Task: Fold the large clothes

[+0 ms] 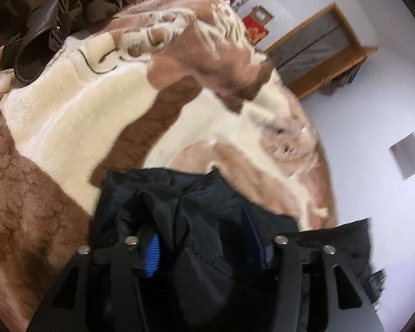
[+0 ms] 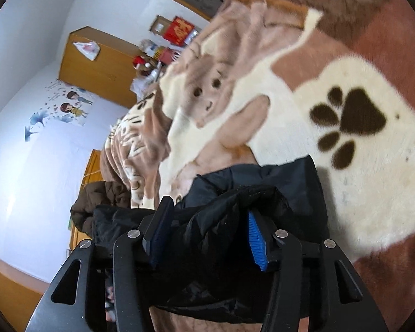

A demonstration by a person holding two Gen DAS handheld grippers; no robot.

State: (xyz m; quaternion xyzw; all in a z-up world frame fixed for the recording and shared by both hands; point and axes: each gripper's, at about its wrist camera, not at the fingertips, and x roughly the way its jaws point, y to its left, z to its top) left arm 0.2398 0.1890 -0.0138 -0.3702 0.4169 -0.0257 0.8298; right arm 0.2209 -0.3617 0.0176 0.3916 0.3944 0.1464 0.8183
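A black padded jacket lies bunched on the bed just ahead of my left gripper. Its blue-padded fingers stand apart, with a fold of the jacket loose between them. In the right wrist view the same black jacket sits in a heap between the spread fingers of my right gripper. One blue pad lies against the fabric. The other pad stands beside the fabric without squeezing it. Most of the jacket is hidden below both grippers.
A brown and cream plush blanket with a paw print covers the bed. A dark brown coat is piled at the blanket's far corner, the brown coat also showing left of the jacket. A wooden cabinet and white walls lie beyond.
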